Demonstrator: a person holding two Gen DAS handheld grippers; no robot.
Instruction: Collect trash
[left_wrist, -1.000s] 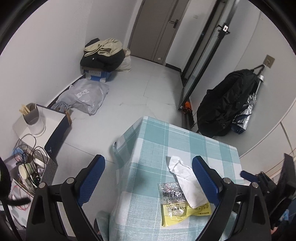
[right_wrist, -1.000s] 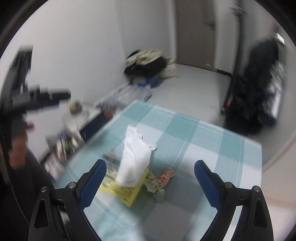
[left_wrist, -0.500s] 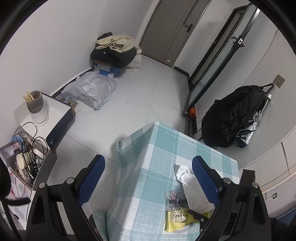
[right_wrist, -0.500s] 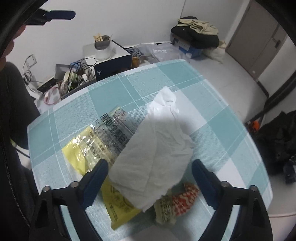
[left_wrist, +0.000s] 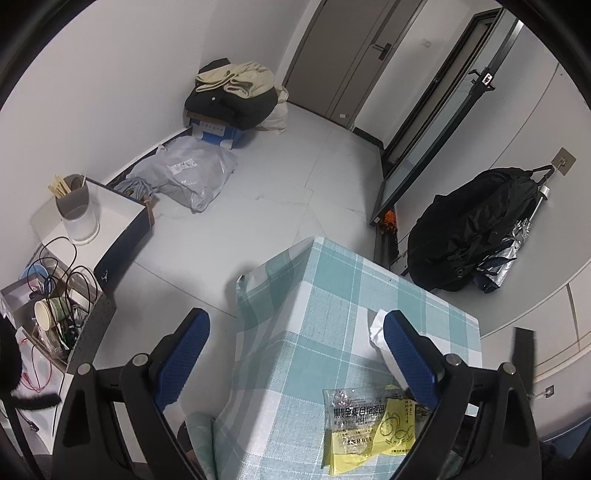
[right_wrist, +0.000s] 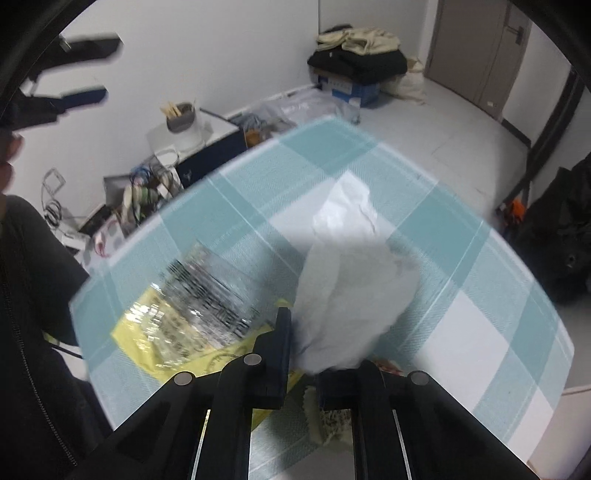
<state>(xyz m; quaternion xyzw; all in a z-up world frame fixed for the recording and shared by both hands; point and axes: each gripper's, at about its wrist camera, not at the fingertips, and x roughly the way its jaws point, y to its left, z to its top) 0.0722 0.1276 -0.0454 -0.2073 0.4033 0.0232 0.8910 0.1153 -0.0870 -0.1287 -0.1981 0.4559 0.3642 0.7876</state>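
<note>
**Right gripper closing on the white tissue**

The crumpled white tissue (right_wrist: 351, 280) lies on the checked tablecloth (right_wrist: 461, 258), its near end overlapping the yellow wrapper (right_wrist: 173, 332). The right gripper (right_wrist: 314, 354) is closing on that near end; the tissue sits between its jaws, and the pads appear to press on it. A small red-and-white wrapper (right_wrist: 388, 365) shows just beside the jaws, mostly hidden beneath them.

The left gripper (left_wrist: 295, 354) hangs above the table's near corner with its jaws wide apart and nothing between them.

Risks, as judged:
- The tissue is soft and thin. A pinch on one edge only could tear it or let it slip out during the lift.
- The left finger stands against the yellow wrapper's edge. The wrapper could be caught along with the tissue, or dragged toward the table edge.
- The right-wrist view is blurred, so how deep the grip reaches cannot be confirmed.

Count of trash on the table: one tissue, one yellow wrapper, one small red-and-white wrapper. No bin is visible in either view.
</note>
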